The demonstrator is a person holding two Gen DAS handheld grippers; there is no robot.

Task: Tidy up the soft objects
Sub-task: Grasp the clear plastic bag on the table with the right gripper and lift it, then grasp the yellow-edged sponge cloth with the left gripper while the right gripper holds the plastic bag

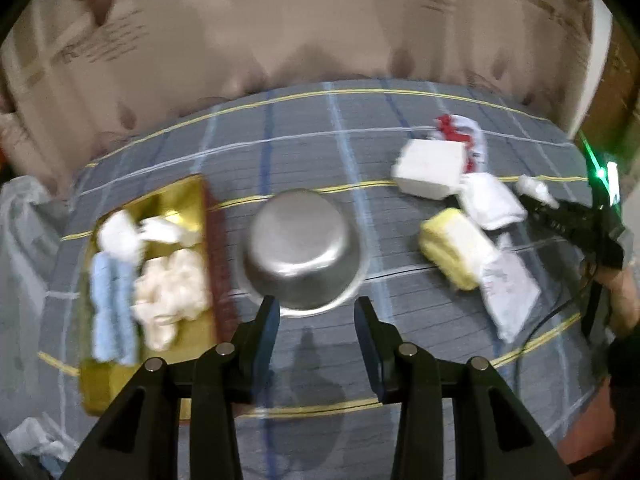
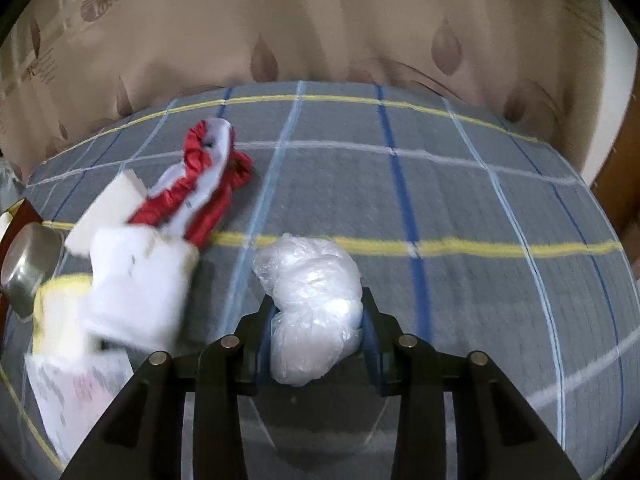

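My right gripper (image 2: pixel 318 312) is shut on a crumpled clear plastic bag (image 2: pixel 310 292) and holds it above the checked cloth; in the left wrist view it appears at the far right (image 1: pixel 536 194) with the bag at its tip. My left gripper (image 1: pixel 317 314) is open and empty, just in front of an upturned steel bowl (image 1: pixel 304 246). A gold tray (image 1: pixel 180 196) at the left holds a blue towel (image 1: pixel 112 308), white cotton (image 1: pixel 172 292) and white tissue (image 1: pixel 120 236). A yellow sponge (image 1: pixel 456 246), a white block (image 1: pixel 432 168), a white pouch (image 1: pixel 492 200) and a red-and-white cloth (image 2: pixel 204 184) lie at the right.
A flat white printed packet (image 1: pixel 512 296) lies by the sponge. The grey checked cloth (image 2: pixel 460 208) covers the table. A patterned beige curtain (image 1: pixel 280 32) hangs behind. A plastic bag (image 1: pixel 20 216) sits off the left edge.
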